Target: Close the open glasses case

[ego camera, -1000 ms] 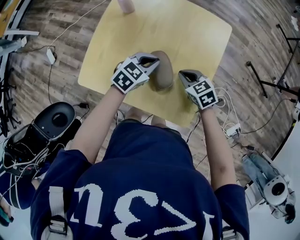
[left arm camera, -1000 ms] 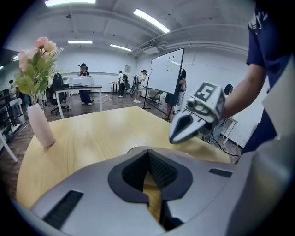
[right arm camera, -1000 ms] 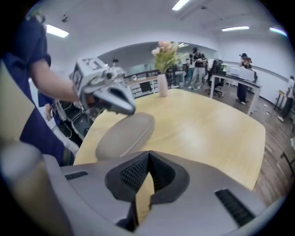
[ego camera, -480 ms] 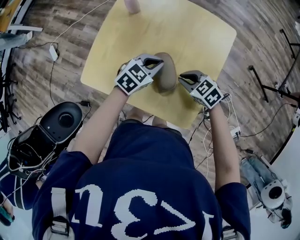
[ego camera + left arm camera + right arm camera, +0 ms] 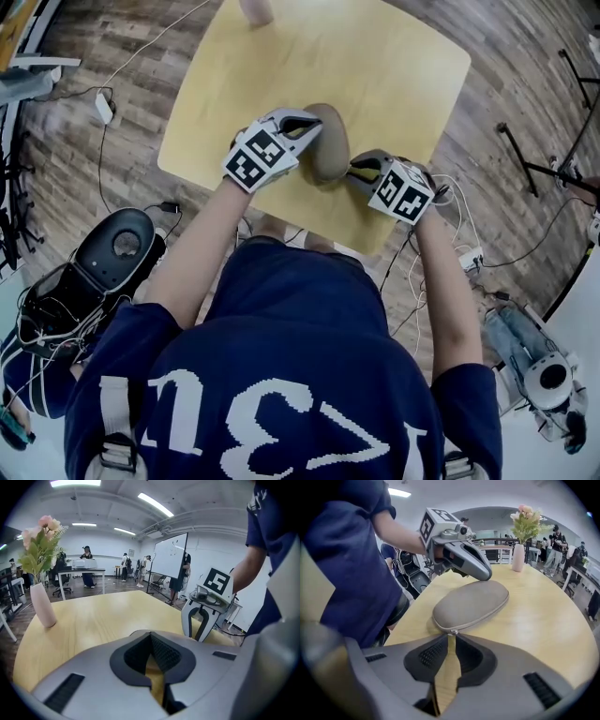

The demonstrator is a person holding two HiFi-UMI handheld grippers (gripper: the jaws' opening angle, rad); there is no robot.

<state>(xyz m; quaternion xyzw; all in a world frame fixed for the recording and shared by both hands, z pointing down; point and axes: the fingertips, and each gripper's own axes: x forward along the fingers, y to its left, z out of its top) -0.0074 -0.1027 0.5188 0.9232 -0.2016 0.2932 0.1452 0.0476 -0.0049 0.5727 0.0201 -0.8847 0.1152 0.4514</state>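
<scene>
1. Right gripper (image 5: 451, 638) has just been opening its jaws. They now stand a little apart and released, with only bare counter (image 5: 394, 66) showing in the slit between them.
2. Its nose sits at about 5 o'clock of the glasses case (image 5: 471, 603), and the zip pull (image 5: 452, 632) lies right at the tips, just beyond the pads and not pinched.
3. Left gripper (image 5: 313, 120) is clenched on nothing. Its nose lies over the case's 9 o'clock edge, and I cannot tell whether it actually presses down.
4. The grey case lies lid-down on the counter toward the 6 o'clock edge, close to the person. It looks closed or nearly so, with the zip run round to its near end. The flower vase (image 5: 517, 557) stands well apart at 12 o'clock.
5. What could go wrong, as I judge it:
   - If the jaws close short, they may nip the fabric or miss the small pull altogether.
   - If the left gripper is not bearing on the lid, a tug on the pull may drag the light case toward the near edge.
   - If the last bit of zip is left undone, the case may gape open.
</scene>
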